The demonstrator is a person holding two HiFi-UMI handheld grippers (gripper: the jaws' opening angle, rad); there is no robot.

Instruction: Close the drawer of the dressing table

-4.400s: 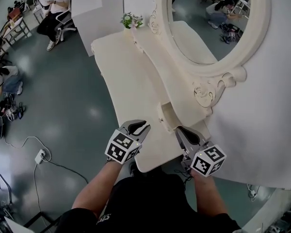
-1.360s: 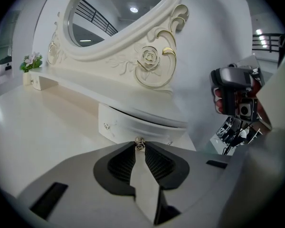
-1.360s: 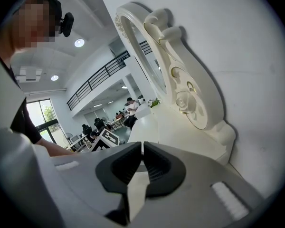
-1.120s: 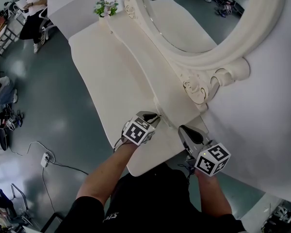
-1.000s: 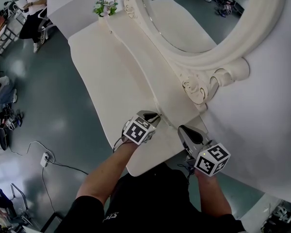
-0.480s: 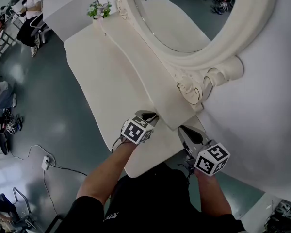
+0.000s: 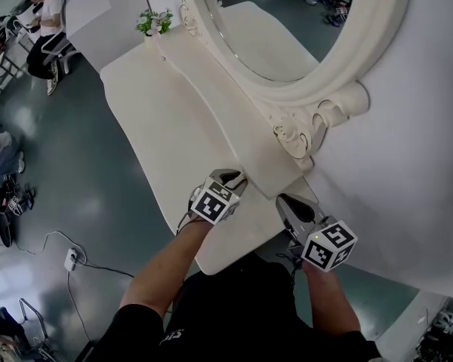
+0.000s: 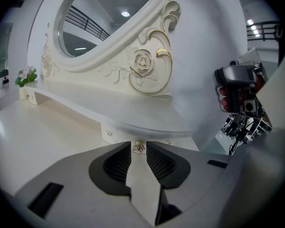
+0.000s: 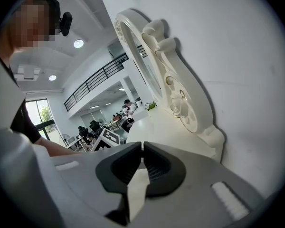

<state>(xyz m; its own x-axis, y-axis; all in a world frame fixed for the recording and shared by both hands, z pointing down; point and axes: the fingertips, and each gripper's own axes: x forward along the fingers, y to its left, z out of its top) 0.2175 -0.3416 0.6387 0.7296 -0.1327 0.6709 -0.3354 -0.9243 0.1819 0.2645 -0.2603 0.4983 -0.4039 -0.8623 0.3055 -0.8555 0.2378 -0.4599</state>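
Cream-white all over, the one dressing table (image 7: 158,119) carries one oval mirror (image 7: 279,21) and one small pot of flowers (image 7: 155,23) at its far end. Its single drawer (image 8: 115,133) sits pushed in, flush beneath the raised shelf.

Two grippers are in play. The left gripper (image 7: 232,177) is at the drawer front, and its jaws have just been opening. One metal knob (image 8: 138,147) stands in the narrow gap at their tips, not pinched (only the left gripper view shows this; in the head view the gripper covers it). The right gripper (image 7: 283,200) hangs beside the table's near end, jaws together and empty. Its own view alone shows distant people at desks.
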